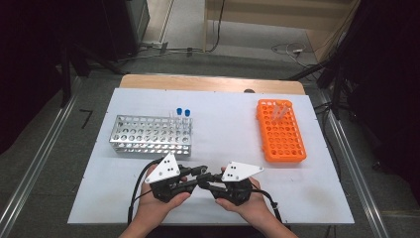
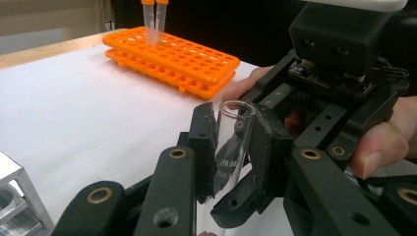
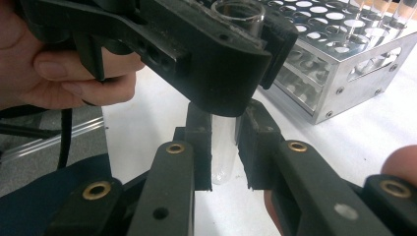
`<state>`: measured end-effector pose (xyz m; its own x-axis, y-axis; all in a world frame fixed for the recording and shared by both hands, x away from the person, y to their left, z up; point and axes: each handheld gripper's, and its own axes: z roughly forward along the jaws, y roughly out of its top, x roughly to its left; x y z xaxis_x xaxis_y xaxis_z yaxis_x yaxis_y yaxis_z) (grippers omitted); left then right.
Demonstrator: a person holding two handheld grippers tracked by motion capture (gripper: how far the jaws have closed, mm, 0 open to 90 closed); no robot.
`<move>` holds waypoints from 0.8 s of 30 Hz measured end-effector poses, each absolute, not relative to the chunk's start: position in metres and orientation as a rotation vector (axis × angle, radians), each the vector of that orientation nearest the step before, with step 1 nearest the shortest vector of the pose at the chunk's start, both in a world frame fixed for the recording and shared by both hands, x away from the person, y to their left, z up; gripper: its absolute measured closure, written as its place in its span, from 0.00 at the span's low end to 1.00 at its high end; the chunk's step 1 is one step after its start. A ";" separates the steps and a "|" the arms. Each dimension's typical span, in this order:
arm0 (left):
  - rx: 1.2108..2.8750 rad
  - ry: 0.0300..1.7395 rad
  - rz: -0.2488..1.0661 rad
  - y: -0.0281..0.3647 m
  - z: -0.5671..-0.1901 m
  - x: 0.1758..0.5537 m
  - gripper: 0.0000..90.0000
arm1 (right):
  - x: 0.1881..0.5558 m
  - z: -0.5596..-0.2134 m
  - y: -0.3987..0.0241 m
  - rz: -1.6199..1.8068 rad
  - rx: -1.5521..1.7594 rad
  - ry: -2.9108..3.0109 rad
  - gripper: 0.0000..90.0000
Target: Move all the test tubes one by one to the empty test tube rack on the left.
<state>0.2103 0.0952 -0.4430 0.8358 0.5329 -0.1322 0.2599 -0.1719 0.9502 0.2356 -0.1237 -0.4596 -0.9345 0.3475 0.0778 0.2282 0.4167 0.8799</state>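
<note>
Both grippers are meeting at the near edge of the table [image 1: 99, 198], between the person's hands, and both are gripping one clear glass tube [image 2: 235, 142]. The left gripper [image 2: 235, 162] is pinching it around the upper part, pads pressing the glass; the right gripper [image 3: 223, 147] is clamping the rounded bottom end. Small white print is showing on the tube – it looks like "5X1", the rest hidden by the pad. The metal rack [image 1: 151, 135] is standing behind the hands, the orange rack [image 1: 281, 131] off to the right.
</note>
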 end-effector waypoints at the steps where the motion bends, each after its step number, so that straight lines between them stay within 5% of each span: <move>1: 1.763 0.609 0.277 0.095 -0.443 0.210 0.83 | 0.235 -0.459 -0.124 1.553 0.522 2.544 0.82; 14: 1.756 0.616 0.297 0.097 -0.443 0.210 0.85 | 0.237 -0.459 -0.125 1.563 0.524 2.545 0.81; 24: 1.733 0.638 0.301 0.103 -0.442 0.212 0.85 | 0.241 -0.459 -0.131 1.549 0.523 2.563 0.62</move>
<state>0.2115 0.1025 -0.4417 0.8159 0.5628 -0.1325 0.2554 -0.1451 0.9559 0.2409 -0.1309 -0.4590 -0.9358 0.3409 0.0891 0.2374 0.4231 0.8744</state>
